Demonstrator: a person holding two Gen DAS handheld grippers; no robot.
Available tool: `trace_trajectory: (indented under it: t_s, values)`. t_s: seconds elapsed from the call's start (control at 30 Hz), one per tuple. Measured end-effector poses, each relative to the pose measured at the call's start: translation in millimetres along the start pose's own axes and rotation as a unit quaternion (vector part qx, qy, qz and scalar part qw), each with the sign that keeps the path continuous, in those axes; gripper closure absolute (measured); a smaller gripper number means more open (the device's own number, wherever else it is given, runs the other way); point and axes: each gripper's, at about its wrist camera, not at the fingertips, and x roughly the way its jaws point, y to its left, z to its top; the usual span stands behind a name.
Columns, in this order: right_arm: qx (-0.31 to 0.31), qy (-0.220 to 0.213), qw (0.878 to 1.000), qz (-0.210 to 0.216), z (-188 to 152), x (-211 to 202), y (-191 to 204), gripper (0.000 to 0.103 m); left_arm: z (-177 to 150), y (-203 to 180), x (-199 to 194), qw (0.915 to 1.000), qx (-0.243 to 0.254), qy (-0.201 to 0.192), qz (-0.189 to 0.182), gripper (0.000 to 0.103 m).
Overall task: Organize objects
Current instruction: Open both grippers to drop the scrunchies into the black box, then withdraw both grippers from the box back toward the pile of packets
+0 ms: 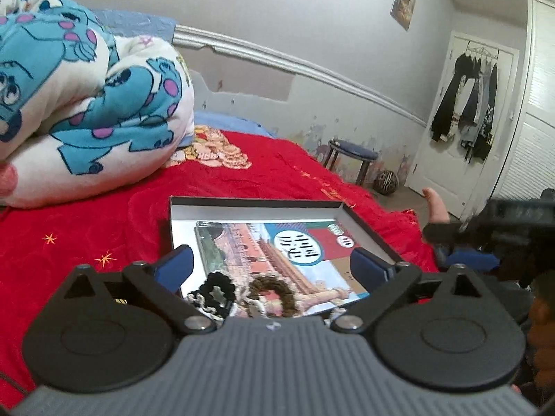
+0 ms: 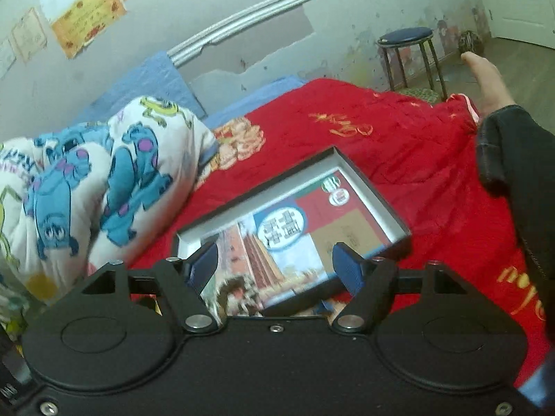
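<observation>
A shallow black box [image 1: 256, 201] with a white inside lies on the red bedspread [image 1: 86, 228]. In it lies a colourful printed booklet [image 1: 277, 260] in a clear sleeve. On the booklet's near end lie a black-and-white scrunchie [image 1: 213, 293] and a brown scrunchie [image 1: 277, 293]. My left gripper [image 1: 272, 265] is open and empty, its jaws wide apart just above the scrunchies. My right gripper [image 2: 277, 265] is open and empty over the same box [image 2: 376, 187]; the booklet [image 2: 295, 239] and a blurred scrunchie [image 2: 239, 294] show between its fingers.
A rolled cartoon-print blanket [image 1: 86, 97] lies on the bed left of the box. The wall runs behind the bed. A blue-topped stool [image 1: 352, 152] and a striped ball [image 1: 385, 182] stand on the floor beyond the bed's far edge. The right gripper's body [image 1: 503, 239] is close at right.
</observation>
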Motion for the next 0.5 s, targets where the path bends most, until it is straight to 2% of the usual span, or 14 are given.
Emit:
trace_trajectory:
  t_s: [0.2, 0.37, 0.5]
  values:
    - [-0.014, 0.002, 1.000, -0.007, -3, -18, -5, 0.031, -7, -15, -25, 0.9993, -0.005, -0.025, 0.026, 0.000]
    - [-0.003, -0.025, 0.999, -0.022, -4, -39, -14, 0.031, -21, -8, -30, 0.9973, -0.060, -0.016, 0.041, 0.000]
    - [0.007, -0.024, 0.999, -0.035, -13, -41, -29, 0.031, -37, -12, -26, 0.9959, -0.064, 0.002, 0.064, 0.000]
